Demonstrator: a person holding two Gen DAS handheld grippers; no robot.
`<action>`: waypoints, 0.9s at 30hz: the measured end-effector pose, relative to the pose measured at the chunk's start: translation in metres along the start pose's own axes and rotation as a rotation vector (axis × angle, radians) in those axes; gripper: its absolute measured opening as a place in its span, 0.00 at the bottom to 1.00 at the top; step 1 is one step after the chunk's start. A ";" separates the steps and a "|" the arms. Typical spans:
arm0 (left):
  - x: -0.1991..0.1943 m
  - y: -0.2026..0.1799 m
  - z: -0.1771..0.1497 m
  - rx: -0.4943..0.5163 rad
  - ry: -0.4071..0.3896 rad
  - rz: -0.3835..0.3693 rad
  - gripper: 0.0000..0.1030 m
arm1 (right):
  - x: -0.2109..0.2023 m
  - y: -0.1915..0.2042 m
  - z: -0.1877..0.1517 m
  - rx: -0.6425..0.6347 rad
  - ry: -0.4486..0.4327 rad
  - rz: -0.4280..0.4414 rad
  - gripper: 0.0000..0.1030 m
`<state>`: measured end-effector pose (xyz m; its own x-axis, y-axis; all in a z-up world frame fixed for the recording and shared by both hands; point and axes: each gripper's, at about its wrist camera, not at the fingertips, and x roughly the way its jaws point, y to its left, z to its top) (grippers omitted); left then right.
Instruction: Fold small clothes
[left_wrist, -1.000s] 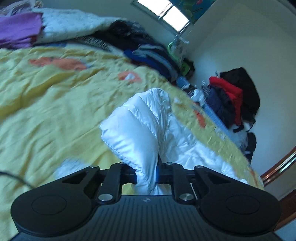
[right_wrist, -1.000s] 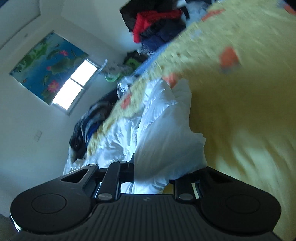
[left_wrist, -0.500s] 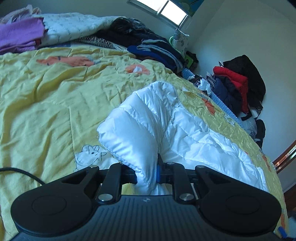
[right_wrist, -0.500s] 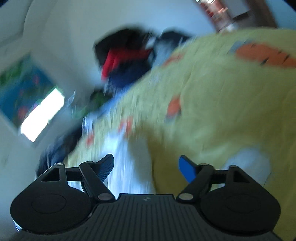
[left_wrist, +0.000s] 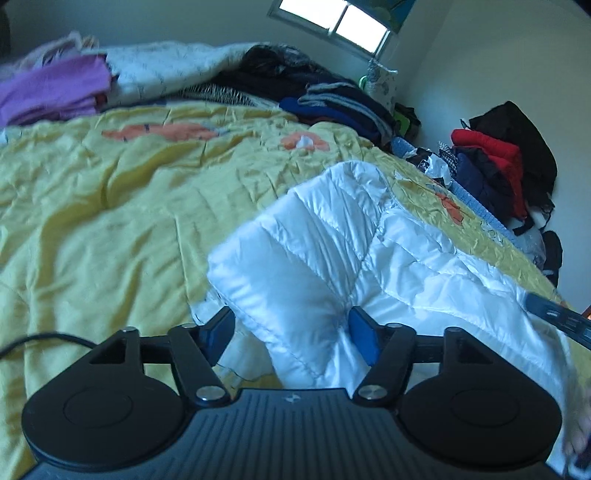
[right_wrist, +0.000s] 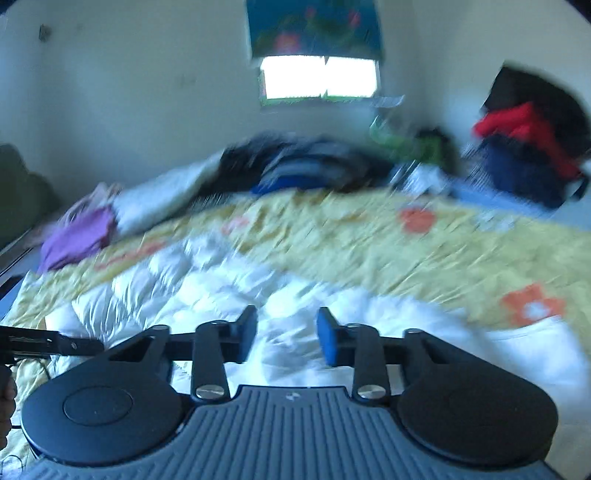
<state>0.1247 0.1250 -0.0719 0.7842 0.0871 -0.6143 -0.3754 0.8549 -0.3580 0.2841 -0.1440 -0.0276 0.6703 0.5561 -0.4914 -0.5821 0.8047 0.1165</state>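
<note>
White quilted puffer jacket (left_wrist: 354, 240) lies on the yellow bedspread (left_wrist: 110, 206), a folded flap rising between the spread fingers of the left gripper (left_wrist: 291, 332), which grips nothing. The right gripper (right_wrist: 287, 336), also spread and empty, hovers over the jacket's rumpled middle. Best next: press the flap flat toward two o'clock, then pinch a fresh edge squarely.

Left black two-finger gripper (left_wrist: 291, 332), lower centre of the left wrist view: jaws spread wide, blue-padded fingertips (left_wrist: 364, 338) apart, one to each side of a fold of white quilted fabric, neither pad visibly pressing it. Right black two-finger gripper (right_wrist: 287, 336), lower centre of the blurred right wrist view: jaws parted, blue pads (right_wrist: 327, 338) apart, nothing gripped. Each tool's edge shows in the other's view.
</note>
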 end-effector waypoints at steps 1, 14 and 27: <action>0.002 0.001 0.000 0.001 0.007 -0.001 0.70 | 0.014 -0.002 -0.001 0.012 0.047 0.010 0.37; 0.023 -0.009 -0.009 0.074 0.012 -0.019 0.72 | 0.061 -0.003 -0.037 0.023 0.129 -0.029 0.37; -0.038 -0.070 0.025 0.286 -0.329 -0.210 0.71 | -0.007 -0.086 0.006 0.328 -0.079 -0.105 0.78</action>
<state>0.1335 0.0743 -0.0063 0.9605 0.0155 -0.2777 -0.0776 0.9737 -0.2140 0.3323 -0.2157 -0.0288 0.7596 0.4708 -0.4487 -0.3381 0.8752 0.3459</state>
